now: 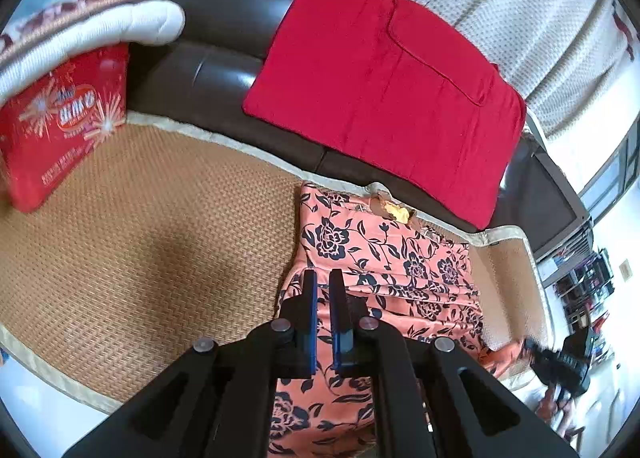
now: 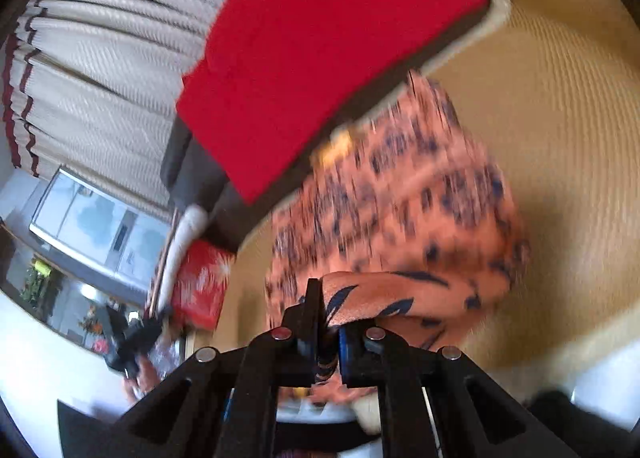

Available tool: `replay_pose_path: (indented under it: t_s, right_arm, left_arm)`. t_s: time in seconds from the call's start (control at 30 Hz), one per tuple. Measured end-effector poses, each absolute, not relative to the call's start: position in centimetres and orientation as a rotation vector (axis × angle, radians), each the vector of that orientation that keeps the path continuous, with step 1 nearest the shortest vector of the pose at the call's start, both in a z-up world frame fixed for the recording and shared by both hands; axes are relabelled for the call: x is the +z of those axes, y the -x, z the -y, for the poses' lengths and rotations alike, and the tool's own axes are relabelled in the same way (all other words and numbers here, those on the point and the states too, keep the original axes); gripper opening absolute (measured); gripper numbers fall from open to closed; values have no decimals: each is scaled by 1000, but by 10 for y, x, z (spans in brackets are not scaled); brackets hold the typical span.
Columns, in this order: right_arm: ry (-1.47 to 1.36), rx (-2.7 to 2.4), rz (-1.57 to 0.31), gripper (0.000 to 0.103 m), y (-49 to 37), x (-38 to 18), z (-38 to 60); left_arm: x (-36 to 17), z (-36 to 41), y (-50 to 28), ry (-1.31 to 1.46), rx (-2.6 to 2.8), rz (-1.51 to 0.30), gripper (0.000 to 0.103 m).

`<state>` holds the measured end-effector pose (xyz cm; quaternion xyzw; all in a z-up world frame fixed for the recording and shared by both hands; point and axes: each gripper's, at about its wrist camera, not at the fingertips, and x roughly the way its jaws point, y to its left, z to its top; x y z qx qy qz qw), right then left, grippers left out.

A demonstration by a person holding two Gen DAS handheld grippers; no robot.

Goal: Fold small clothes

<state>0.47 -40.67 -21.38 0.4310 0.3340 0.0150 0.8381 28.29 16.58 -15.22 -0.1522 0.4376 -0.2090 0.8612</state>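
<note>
An orange garment with dark blue flowers [image 1: 384, 258] lies on the woven sofa mat, partly folded. My left gripper [image 1: 323, 278] hovers over the garment's left edge with its jaws nearly together and nothing between them. My right gripper [image 2: 326, 298] is shut on a bunched fold of the same garment [image 2: 400, 198] and holds it lifted; the view is blurred by motion. The other gripper shows at the right edge of the left wrist view [image 1: 560, 366] and at the lower left of the right wrist view [image 2: 128, 338].
A woven tan mat [image 1: 140, 238] covers the dark leather sofa [image 1: 224, 18]. A folded red cloth [image 1: 380, 78] lies on the backrest. A red box [image 1: 60, 122] and a white cushion [image 1: 100, 30] sit at the left. Curtains [image 2: 100, 58] hang behind.
</note>
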Motion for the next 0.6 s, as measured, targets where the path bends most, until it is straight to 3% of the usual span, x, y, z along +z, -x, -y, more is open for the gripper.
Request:
replay_pose_path:
  t_s: [0.1,0.17,0.23,0.27,0.43,0.6]
  right_arm:
    - [-935,34,-657,8,-20,-204,417]
    - [-933,28,-647,8,-23,-207,415]
    - [-934,18,-658,8,-16,-214,416]
    - [-943,14,-667,8,-13,-221,418]
    - [-1006,-16,-671,8,1,-253,426]
    - [-1026,9,-602,8,7,-265,428]
  left_arm:
    - [-174,-165,-281,323,-404,-1007,7]
    - [-197,-169,-270,339,-377,-1080,23]
    - [-224,-173,-251,342,-347,-1144,55]
    - [-238,-175,-238,340,-318,-1168,58]
    - [-309,-183,-186,415,-213,-1316,59]
    - [-361,-197,-159,554,-75,-1353,60]
